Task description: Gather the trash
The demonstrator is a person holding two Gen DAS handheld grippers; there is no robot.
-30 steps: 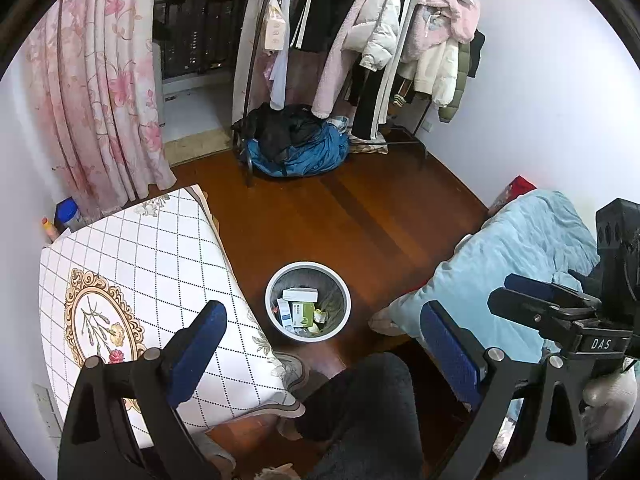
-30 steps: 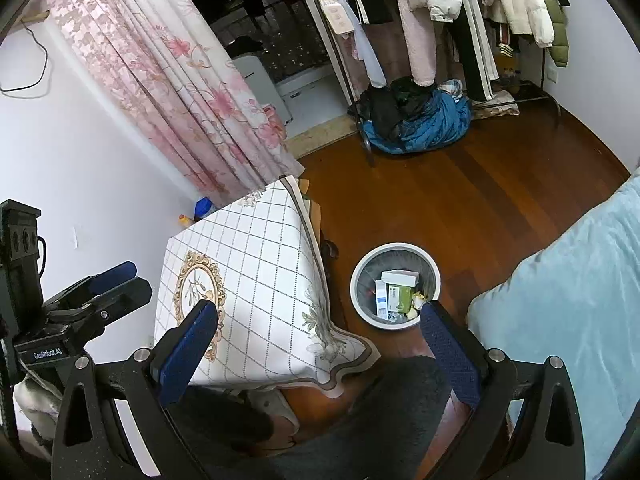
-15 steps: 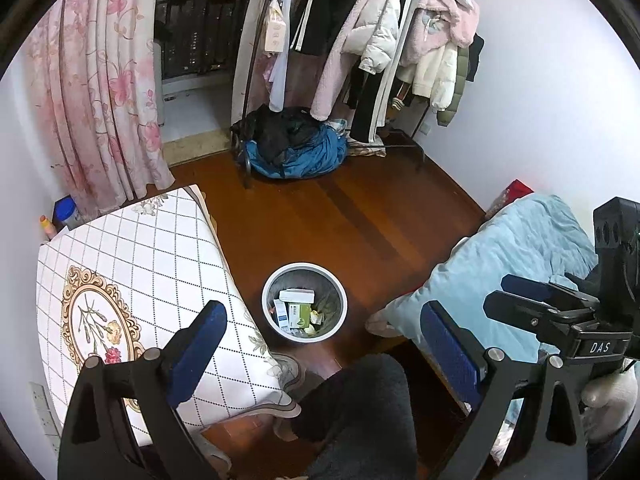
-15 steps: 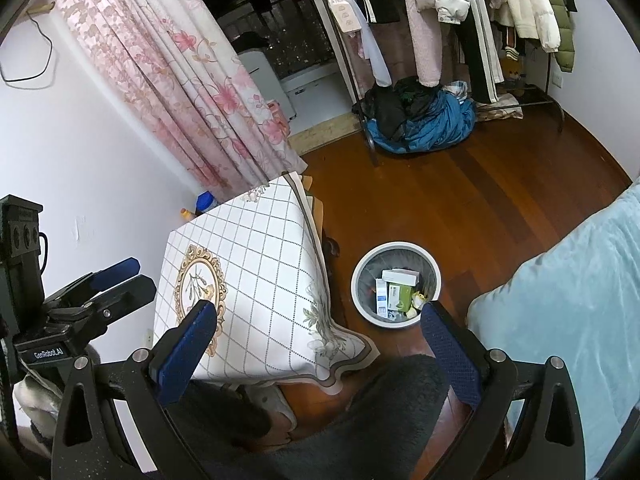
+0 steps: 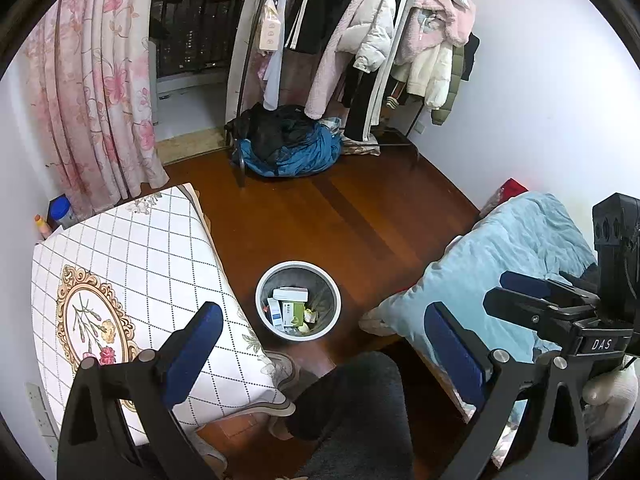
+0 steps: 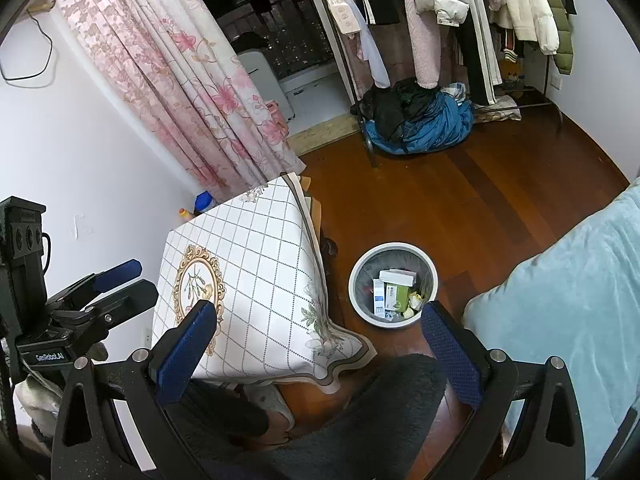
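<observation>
The round white-rimmed grey waste bin [image 5: 298, 300] is standing on the brown wooden floor [image 5: 320, 216], between the table under a white grid-patterned cloth [image 5: 132, 272] and the pale blue quilt [image 5: 516, 264]; it is holding small cardboard boxes [image 6: 394, 288] and crumpled scraps, likely light and crushable, best pinched across a box's narrow sides; the left gripper [image 5: 320, 344] and right gripper [image 6: 320, 340] are both hanging spread wide and empty above it.

Wooden floor [image 5: 320, 216] bears the trash bin [image 5: 298, 300]; clothes pile [image 5: 288, 148] beyond.
</observation>
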